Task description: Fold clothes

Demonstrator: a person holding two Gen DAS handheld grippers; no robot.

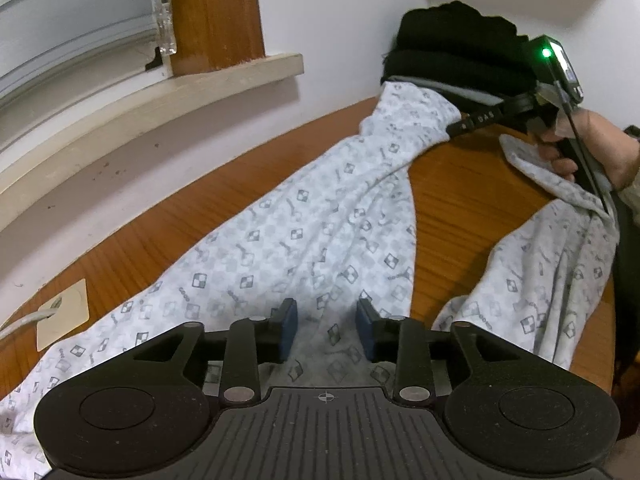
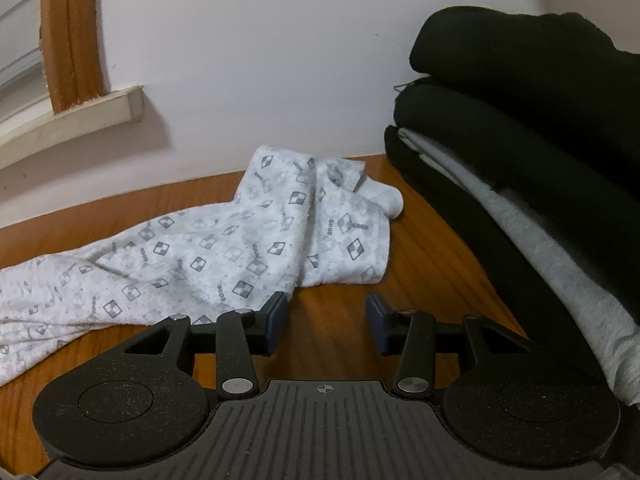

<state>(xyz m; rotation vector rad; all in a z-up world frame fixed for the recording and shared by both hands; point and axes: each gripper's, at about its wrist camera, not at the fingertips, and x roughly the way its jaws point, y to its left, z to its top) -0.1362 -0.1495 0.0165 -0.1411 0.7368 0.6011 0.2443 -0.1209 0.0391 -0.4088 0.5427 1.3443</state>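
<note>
While the white cotton garment printed with grey checked diamonds (image 1: 304, 232) lies spread in a long wrinkled band across the orange-brown wooden tabletop (image 1: 460, 184), your left gripper (image 1: 327, 330) hangs right over its near end. Its blue-padded jaws stand apart with the printed cloth directly beneath and between them; a clear gap shows on each side and neither pad presses the fabric, so nothing is grasped there.

In the right wrist view, your right gripper (image 2: 327, 322) is also released, its jaws apart over bare wood. The garment's crumpled far end (image 2: 320, 216) lies ahead and to the left of those jaws, and its nearest fold reaches the tip of the left finger (image 2: 276, 312); whether it touches, you cannot tell. Nothing lies between the pads.

From the left wrist view your right hand (image 1: 588, 148) grips the handle of its tool near a second part of the same cloth (image 1: 552, 264) draped at the table's right edge. A folded stack of black and pale grey clothes (image 2: 520, 128) sits against the white wall (image 2: 260, 60), just right of the right gripper.
</note>
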